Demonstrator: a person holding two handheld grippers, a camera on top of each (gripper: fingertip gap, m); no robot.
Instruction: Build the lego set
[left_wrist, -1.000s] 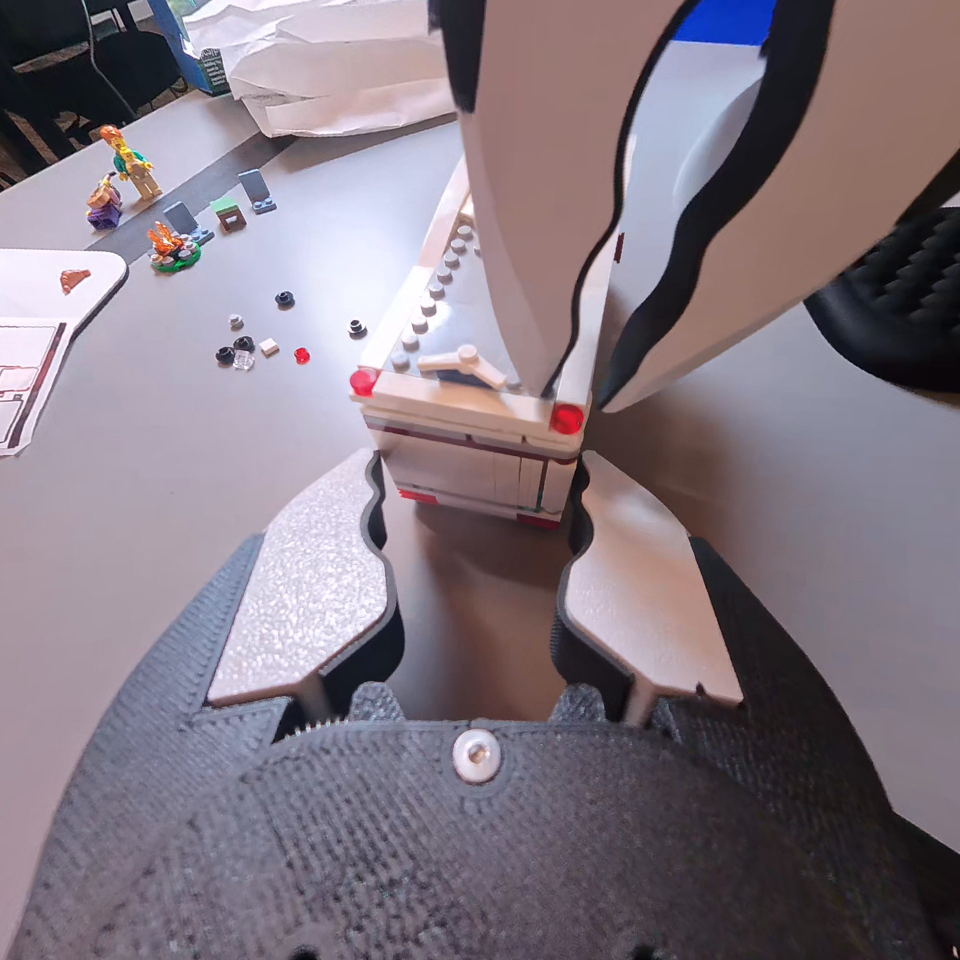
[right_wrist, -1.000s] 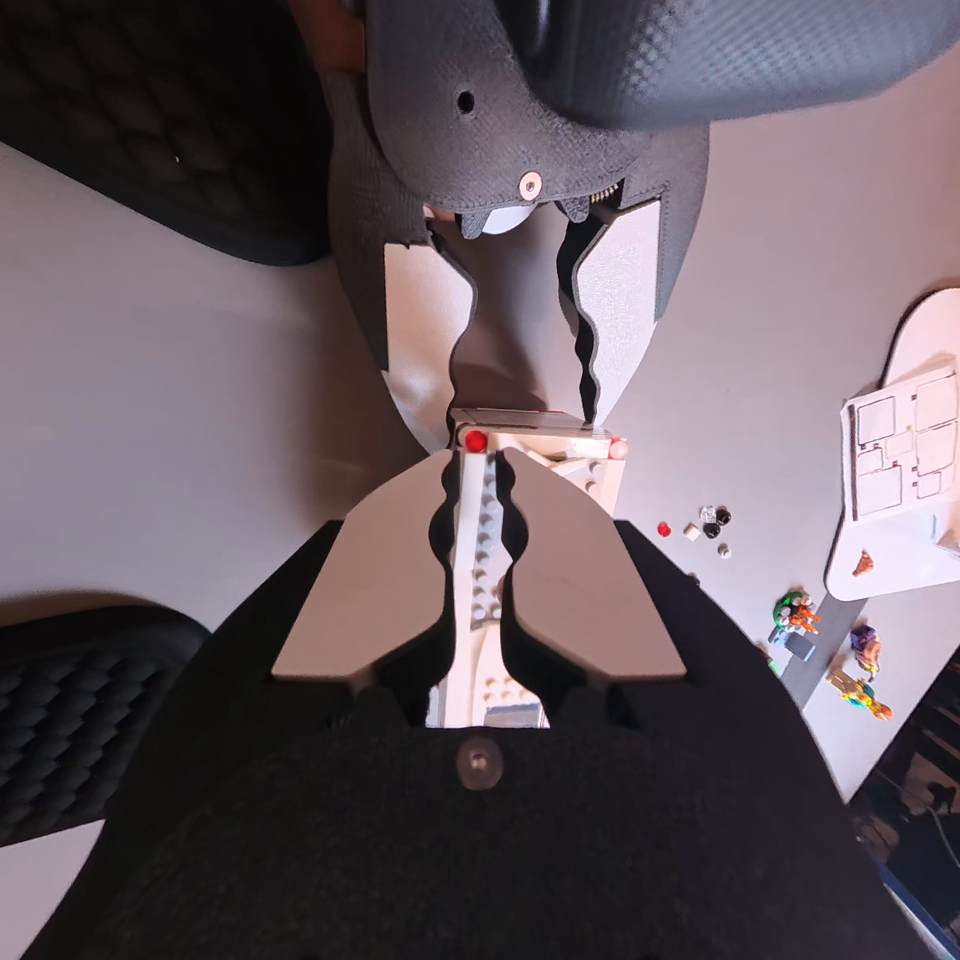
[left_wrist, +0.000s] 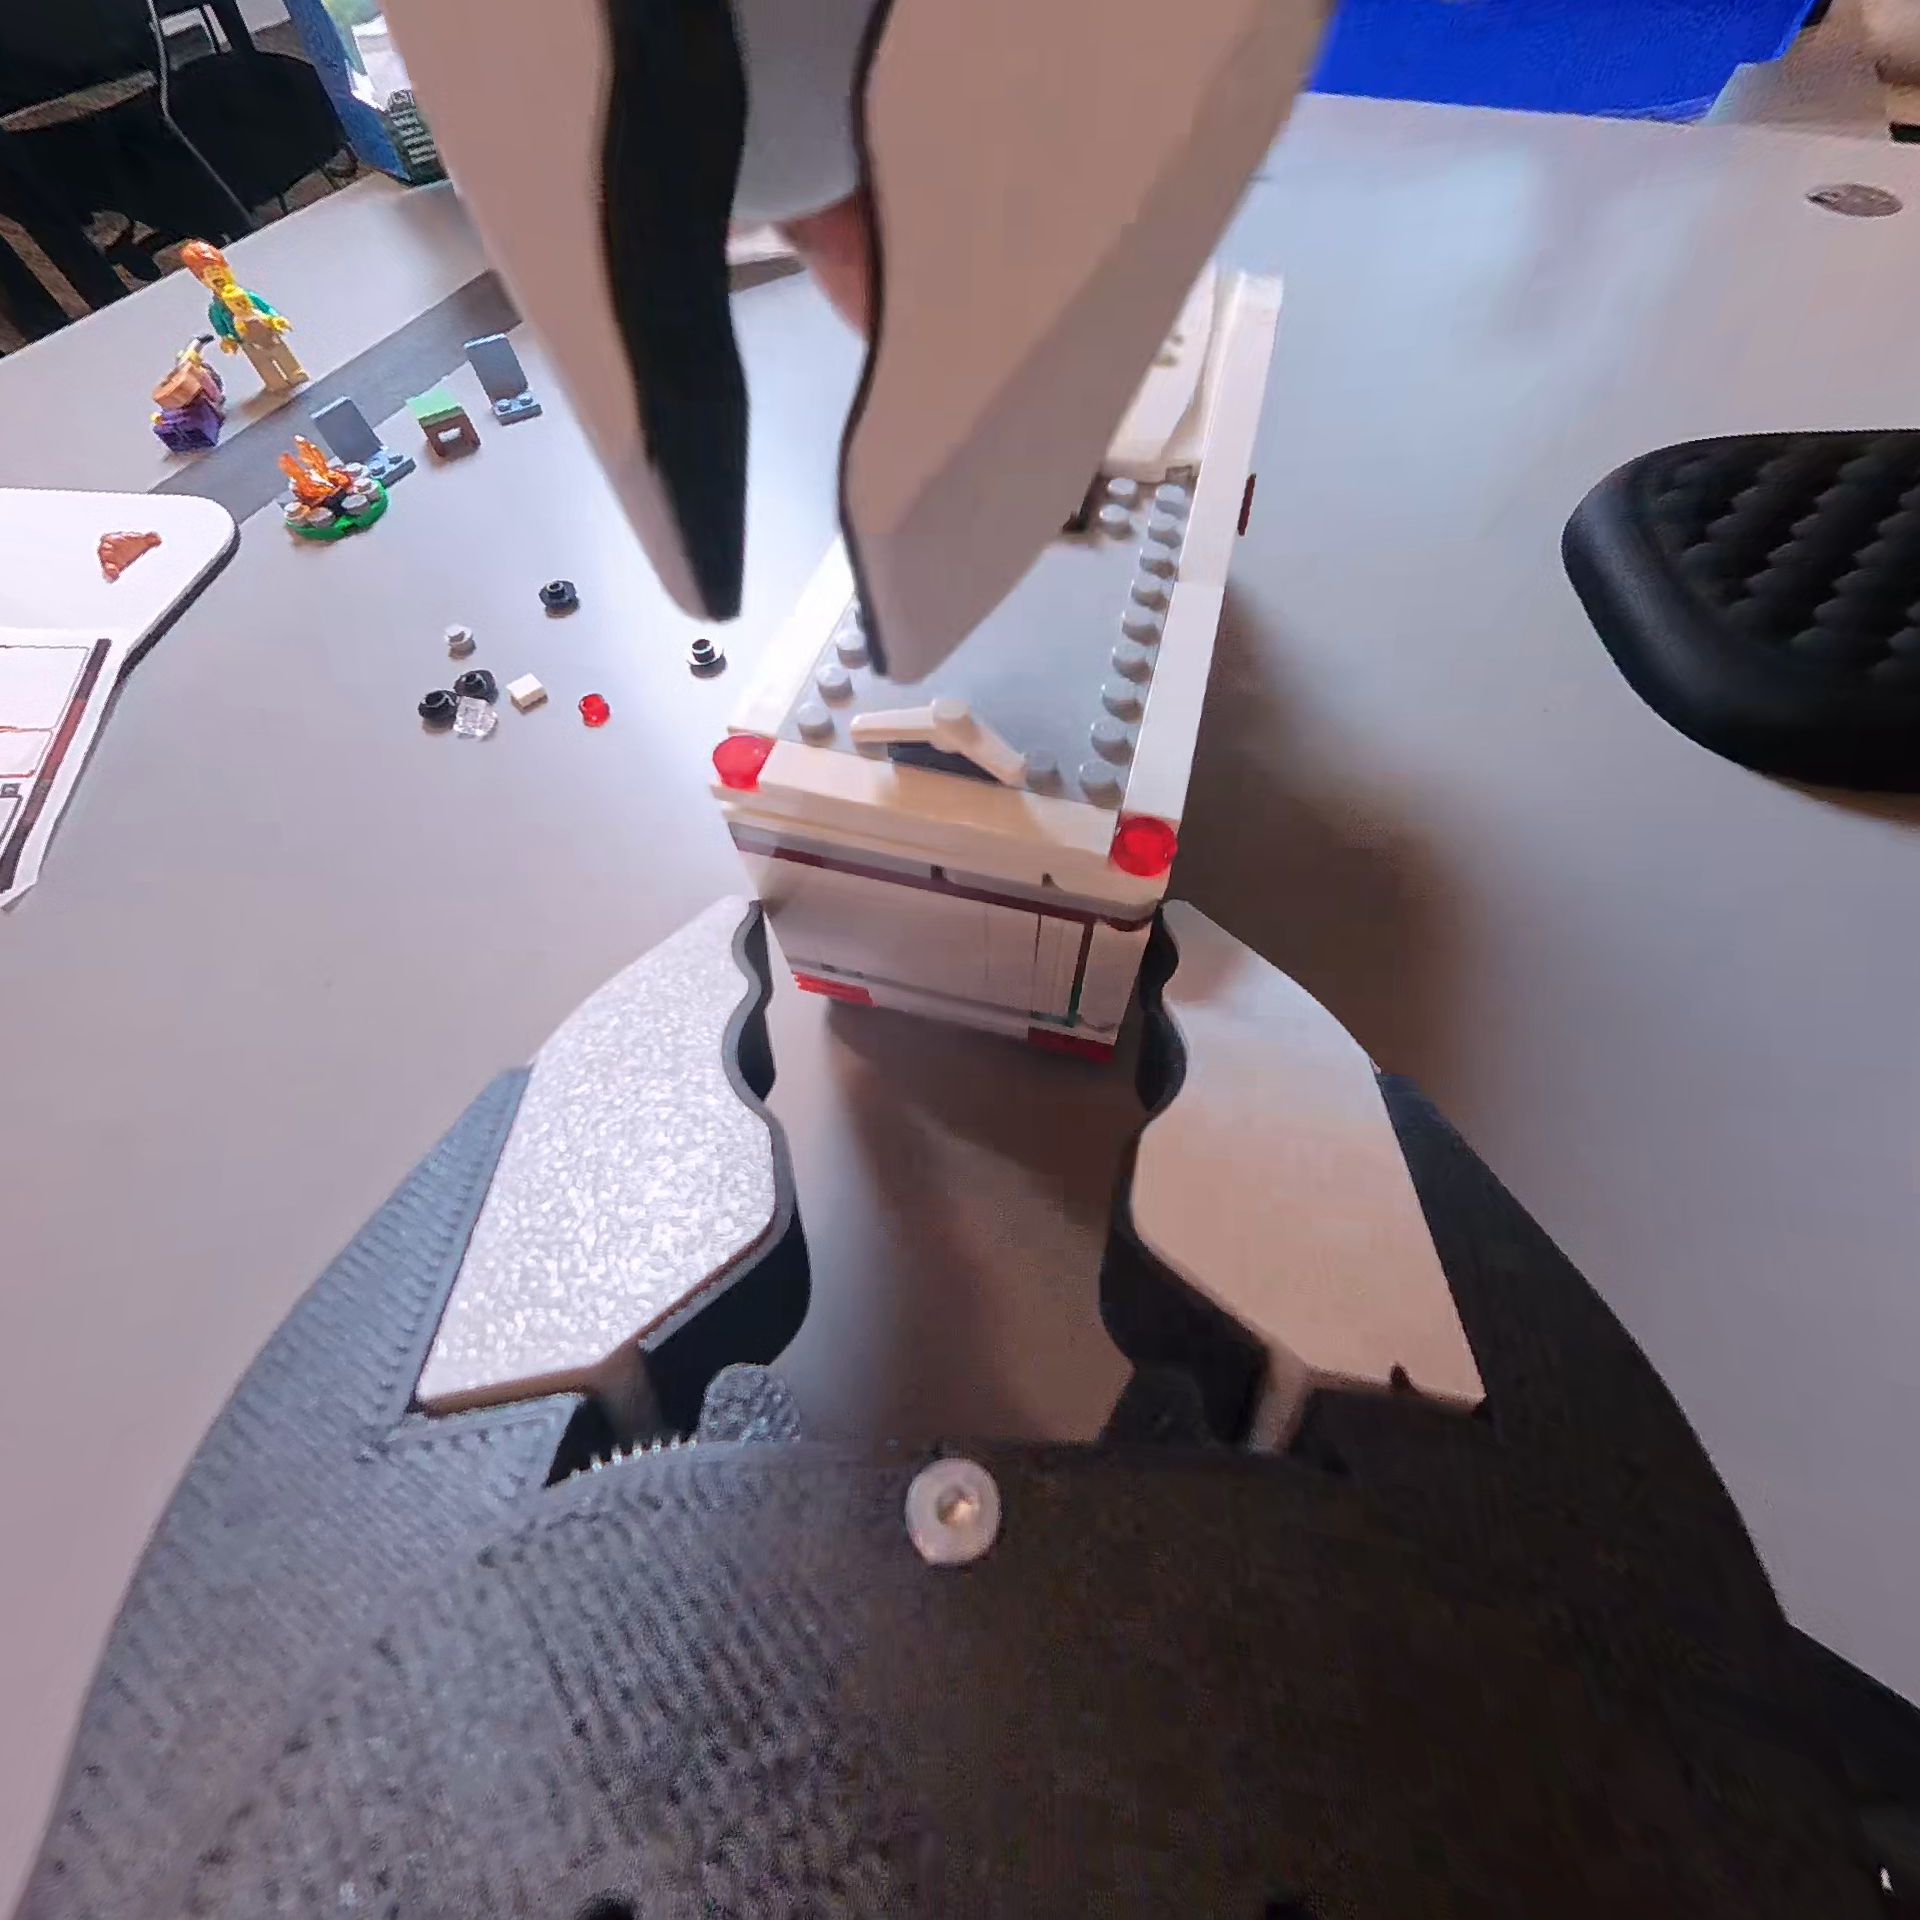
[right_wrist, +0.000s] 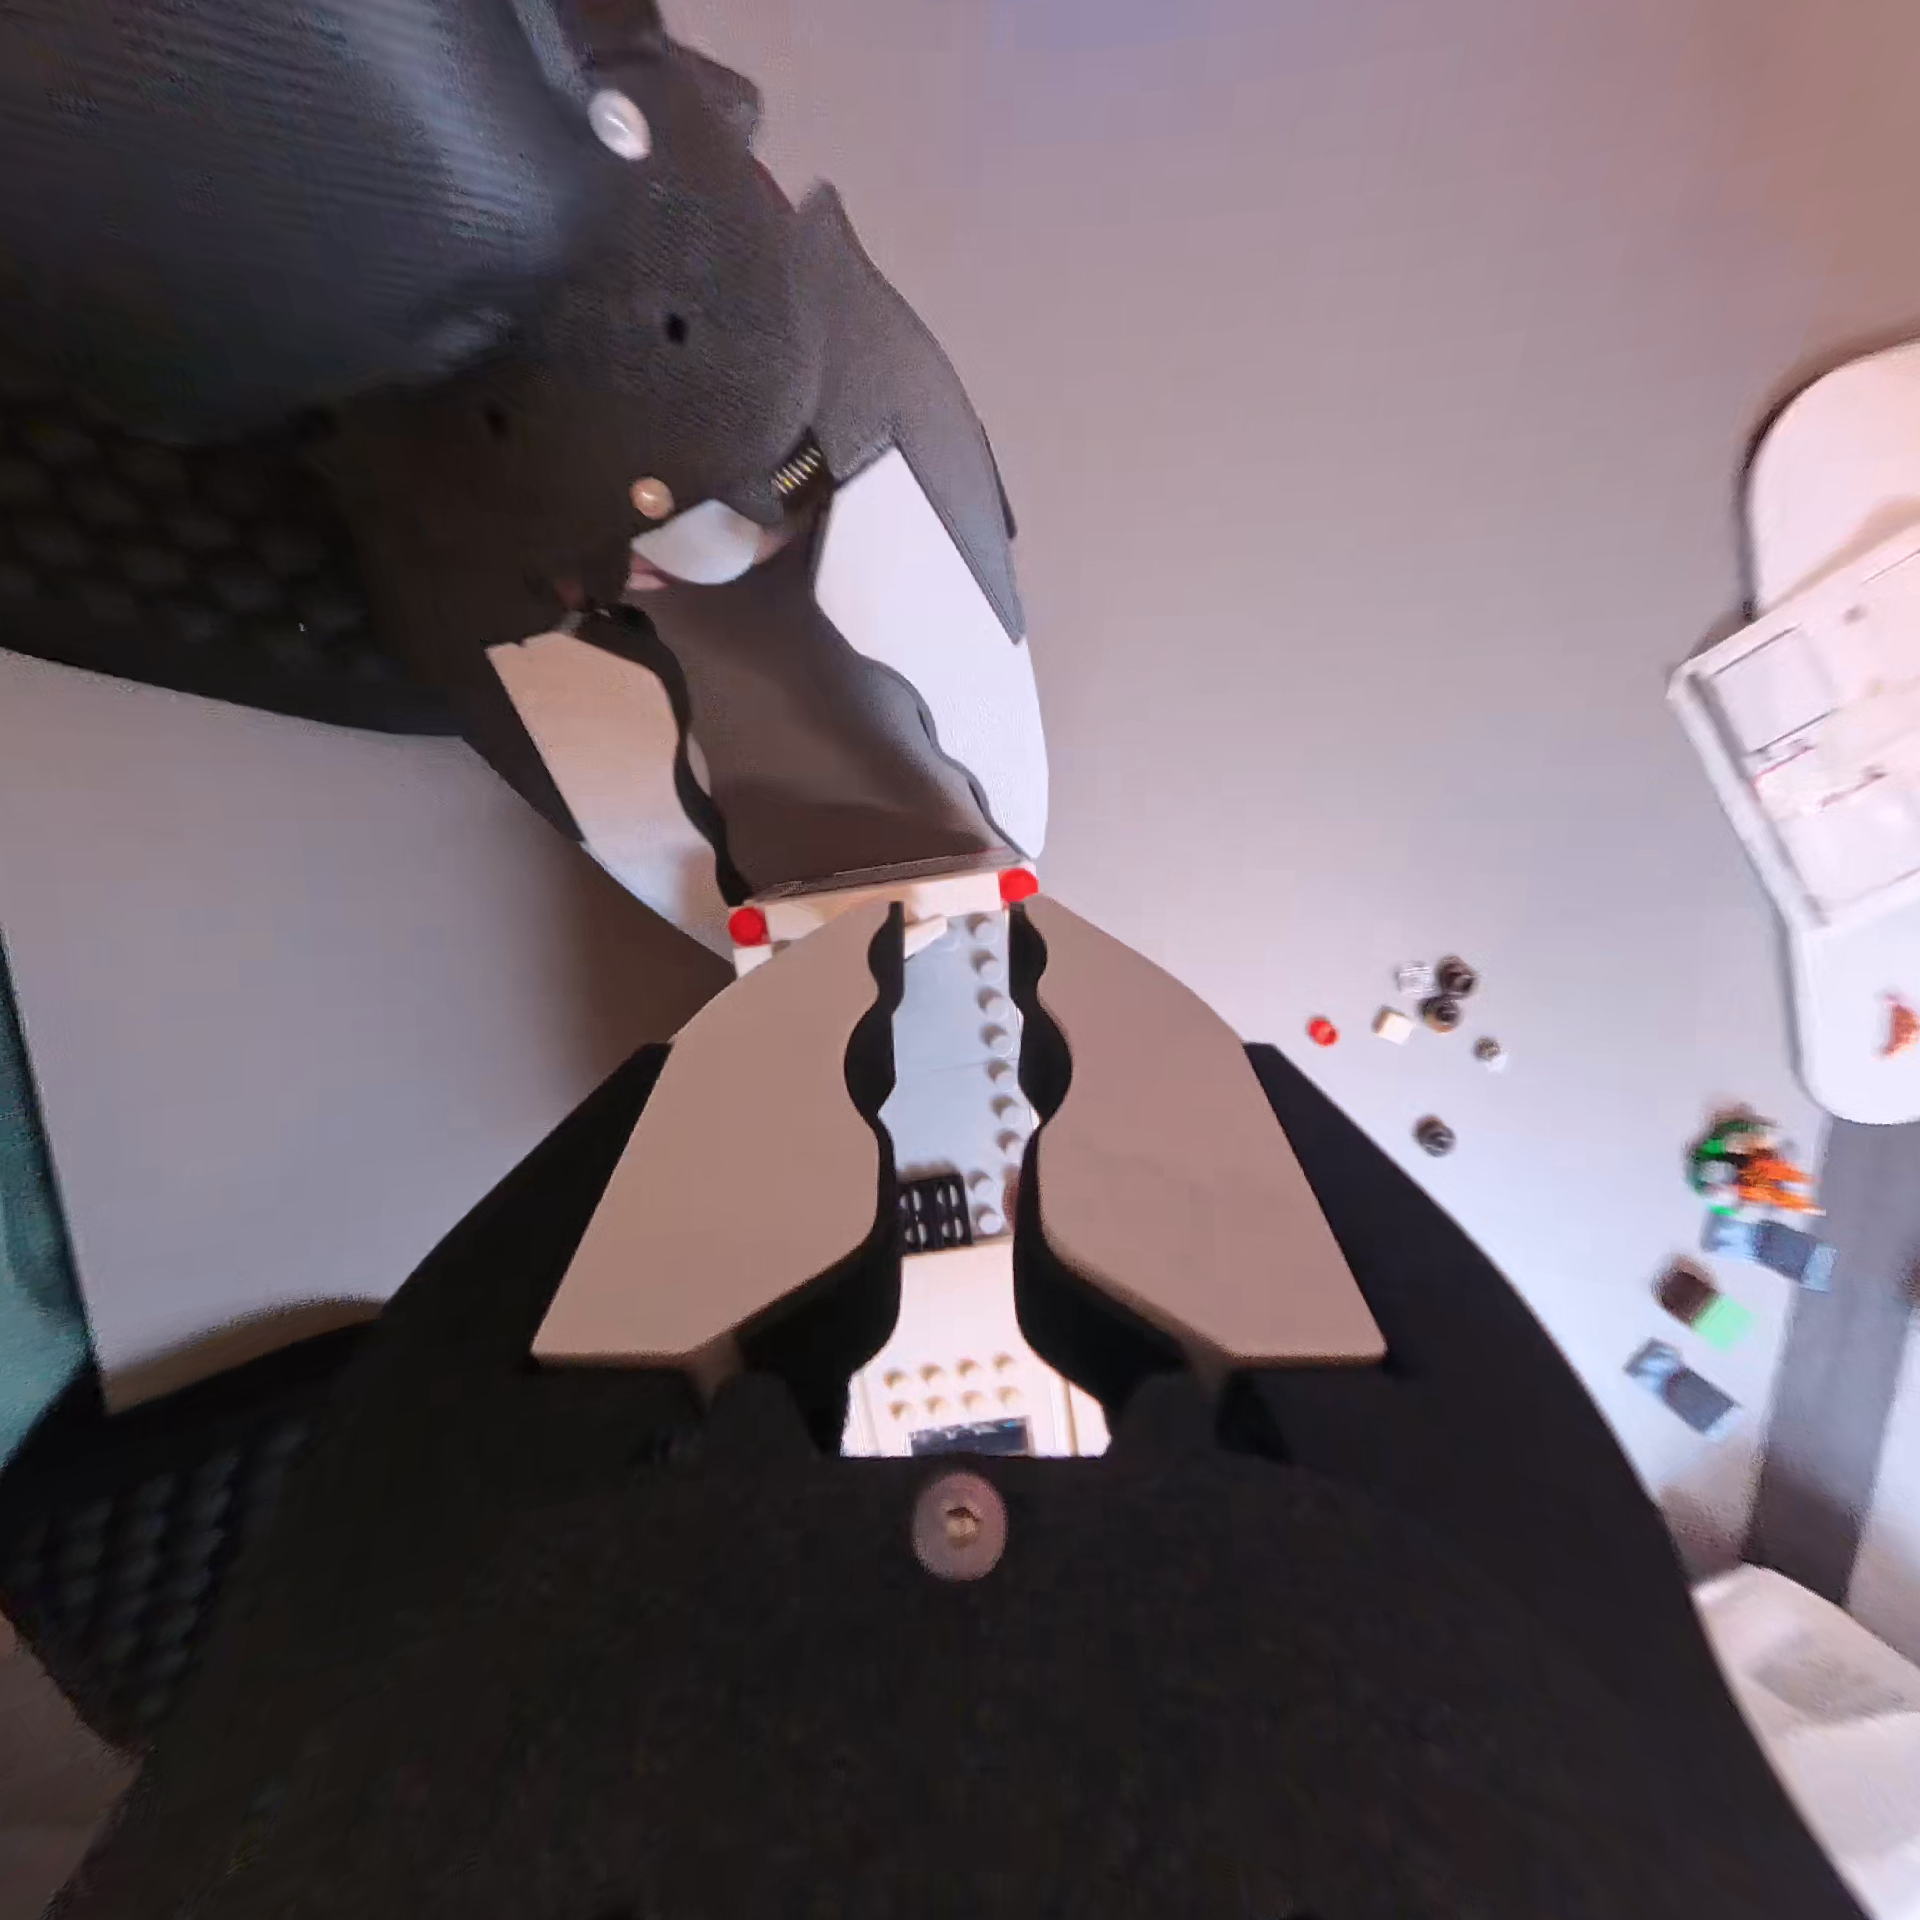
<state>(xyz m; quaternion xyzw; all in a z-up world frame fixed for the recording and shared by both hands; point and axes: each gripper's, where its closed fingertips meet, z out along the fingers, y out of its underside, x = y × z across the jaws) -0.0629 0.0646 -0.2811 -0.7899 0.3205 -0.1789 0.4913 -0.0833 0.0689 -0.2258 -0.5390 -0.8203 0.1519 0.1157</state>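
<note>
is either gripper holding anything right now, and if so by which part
The left gripper clamps the toy brick vehicle by its rear end's sides. The right gripper, open above its roof, holds nothing.

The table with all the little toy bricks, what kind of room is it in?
Probably an office or workroom used for play-building, though little of the room shows. A wide grey table holds a white brick-built vehicle, toy figures and loose small pieces, with a printed instruction sheet lying nearby.

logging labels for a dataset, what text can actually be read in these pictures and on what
Printed sheet, far left: drawn panels only, no legible words.
Blue box, far edge: its print is too small and blurred to read.
Brick vehicle: no writing shows.
</note>
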